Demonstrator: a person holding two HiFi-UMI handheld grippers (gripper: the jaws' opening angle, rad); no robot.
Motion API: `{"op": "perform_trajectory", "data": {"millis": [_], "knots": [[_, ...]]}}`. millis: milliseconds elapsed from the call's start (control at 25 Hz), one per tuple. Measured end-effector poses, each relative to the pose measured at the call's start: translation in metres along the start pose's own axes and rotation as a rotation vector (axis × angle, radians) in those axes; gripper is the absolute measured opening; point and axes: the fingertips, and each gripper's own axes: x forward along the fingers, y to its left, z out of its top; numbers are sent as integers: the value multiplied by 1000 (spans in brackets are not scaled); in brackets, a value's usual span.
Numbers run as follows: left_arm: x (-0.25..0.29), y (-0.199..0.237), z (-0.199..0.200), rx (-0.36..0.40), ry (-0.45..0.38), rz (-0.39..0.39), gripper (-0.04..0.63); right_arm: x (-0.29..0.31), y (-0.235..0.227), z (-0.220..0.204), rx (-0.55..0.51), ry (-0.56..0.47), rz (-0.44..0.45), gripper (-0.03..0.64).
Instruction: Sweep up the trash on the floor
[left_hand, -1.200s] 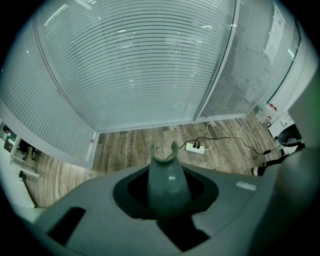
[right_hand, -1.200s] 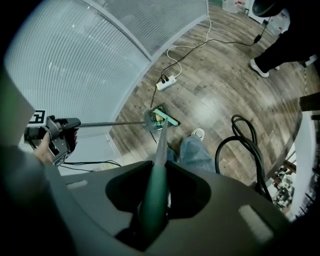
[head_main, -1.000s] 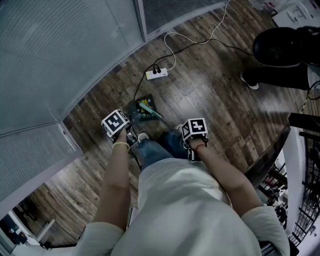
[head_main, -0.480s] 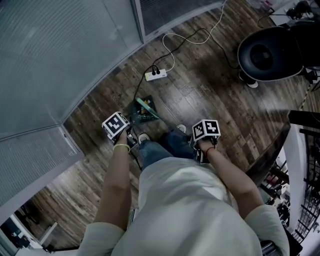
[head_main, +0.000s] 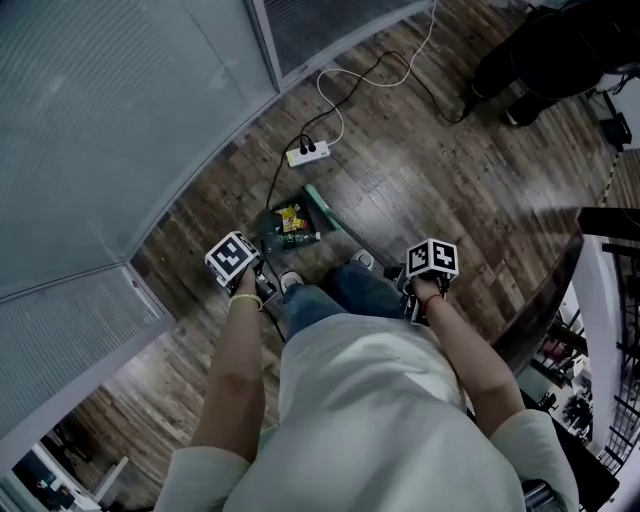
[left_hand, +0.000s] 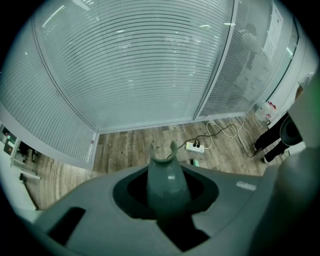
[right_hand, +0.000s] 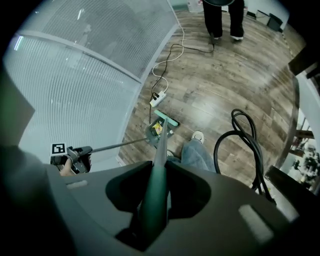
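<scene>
In the head view a dark dustpan lies on the wood floor with yellow and white trash inside it. A green broom head rests at the pan's far right edge. My left gripper is shut on the dustpan's long thin handle, whose grey top end fills its jaws. My right gripper is shut on the green broom handle, which runs down to the broom head beside the dustpan.
A white power strip with cables lies past the dustpan, near the blind-covered glass wall. A person in black stands farther off. My own legs and shoe are close behind the pan. Black hose loops hang at the right.
The right gripper has moved right and the broom head has slid off the pan's top to its far edge, uncovering trash inside. The left gripper barely moved. The person in black shifted.
</scene>
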Motion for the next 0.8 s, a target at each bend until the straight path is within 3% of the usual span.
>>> {"op": "perform_trajectory", "data": {"millis": [800], "knots": [[7, 2, 5, 27, 2, -4, 87, 13, -49, 10, 351, -117, -1, 95]]}}
